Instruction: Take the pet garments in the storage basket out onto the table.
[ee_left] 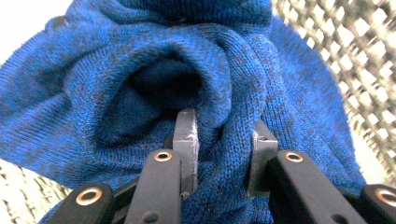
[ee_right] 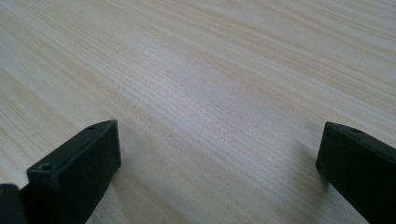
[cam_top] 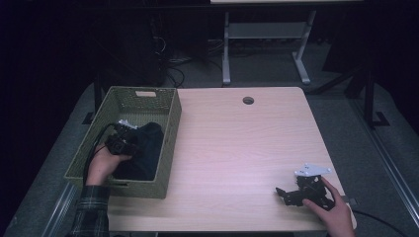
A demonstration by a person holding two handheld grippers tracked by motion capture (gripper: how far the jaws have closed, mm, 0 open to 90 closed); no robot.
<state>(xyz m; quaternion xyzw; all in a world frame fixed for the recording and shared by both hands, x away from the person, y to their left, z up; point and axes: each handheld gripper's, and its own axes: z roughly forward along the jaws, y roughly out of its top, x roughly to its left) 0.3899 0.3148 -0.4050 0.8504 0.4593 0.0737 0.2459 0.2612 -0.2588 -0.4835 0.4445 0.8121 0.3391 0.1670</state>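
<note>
Left tongs pinching blue knit sweater inside green basket; right tongs wide open, empty, over bench.

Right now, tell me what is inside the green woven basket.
A blue knitted garment lies in the basket, with the left hand-held gripper shut on a fold. Whatever lies under the garment is covered.

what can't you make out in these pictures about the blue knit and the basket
- Blue knit garment: its type and full shape; bunched up, cut off by left gripper view's edges, dark in high view.
- Basket floor: covered by the garment and left gripper.
- Right gripper: its fingertips too small in high view.
</note>
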